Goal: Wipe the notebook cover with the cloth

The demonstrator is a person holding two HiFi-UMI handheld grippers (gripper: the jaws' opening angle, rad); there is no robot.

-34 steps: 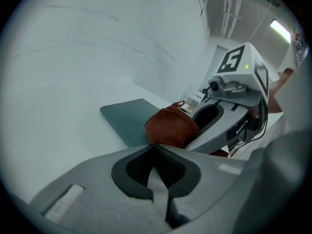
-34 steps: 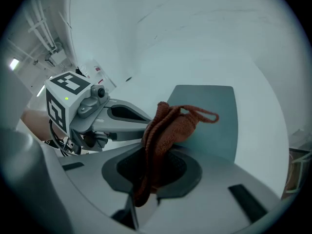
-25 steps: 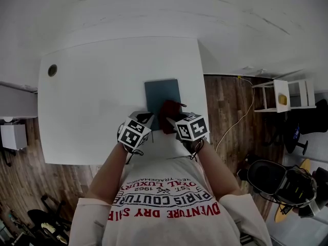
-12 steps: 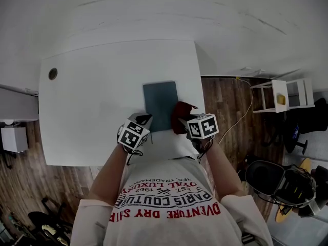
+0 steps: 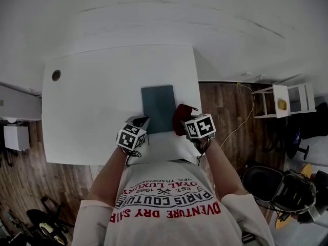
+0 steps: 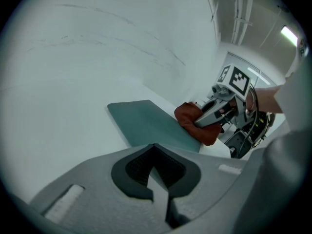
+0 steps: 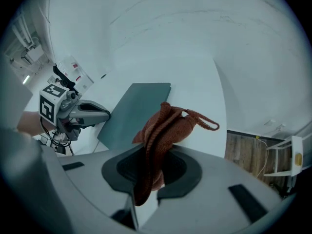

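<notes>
on white table (image 5: 97, 101) | right gripper (image 7: 151, 174) pinches cloth (image 7: 163, 126) beside notebook (image 5: 158, 108) | left gripper (image 6: 156, 179) jaws together, seemingly empty

cloth (image 7: 163, 126): knitted, rough | notebook (image 5: 158, 106): matt cover | table (image 5: 92, 117): smooth | floor (image 5: 225, 106): wood

Table (image 5: 92, 111) open L & beyond notebook (image 5: 158, 108); cloth (image 5: 180, 118) crowds its R edge.

One white table (image 5: 92, 117) fills the middle of the head view, with one round hole (image 5: 56, 75) at its upper left. On it: one teal notebook (image 5: 159, 108) and one rust-red cloth (image 5: 180, 118). Two grippers show, the left gripper (image 5: 139, 123) and the right gripper (image 5: 185, 126). One white rack (image 5: 287, 99) at the right edge holds one yellow object (image 5: 282, 104).
</notes>
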